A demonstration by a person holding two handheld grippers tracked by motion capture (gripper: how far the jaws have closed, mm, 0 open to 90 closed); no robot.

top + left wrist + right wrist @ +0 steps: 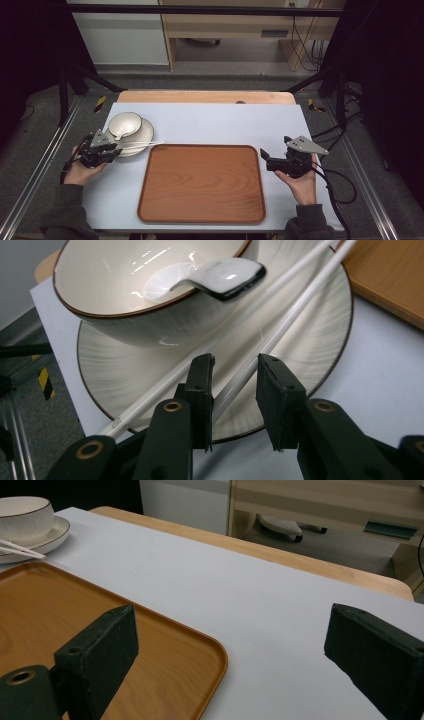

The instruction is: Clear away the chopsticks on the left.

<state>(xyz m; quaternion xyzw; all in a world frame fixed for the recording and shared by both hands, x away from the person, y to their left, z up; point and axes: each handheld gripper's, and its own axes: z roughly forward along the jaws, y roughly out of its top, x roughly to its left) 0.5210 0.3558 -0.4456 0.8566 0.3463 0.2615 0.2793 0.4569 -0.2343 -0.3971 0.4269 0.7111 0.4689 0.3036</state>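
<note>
So the work looks to be at its very start, as I judge it. The wooden tray (201, 183) in the lower middle of the high view has nothing on it, and all the tableware is together at the middle left of that view: a bowl (125, 124) stands on a plate (141, 136), a white spoon (220, 278) leans inside the bowl with its handle over the rim, and a pair of white chopsticks (142, 144) lies across the plate with the tips pointing toward the tray. Nothing seems to be moved onto the tray yet, so every piece remains to be handled.

The left gripper (234, 385) is at the near edge of the plate. In the left gripper view its jaws are only a little apart, and one chopstick (280, 325) runs between them, close against the left jaw; whether it is already pinched I cannot tell, but a gap shows on the other side. The second chopstick passes outside the jaws, to the left.

The right gripper (272, 156) is at the middle right of the high view, just beside the tray's right edge, with jaws wide apart and holding nothing
</note>
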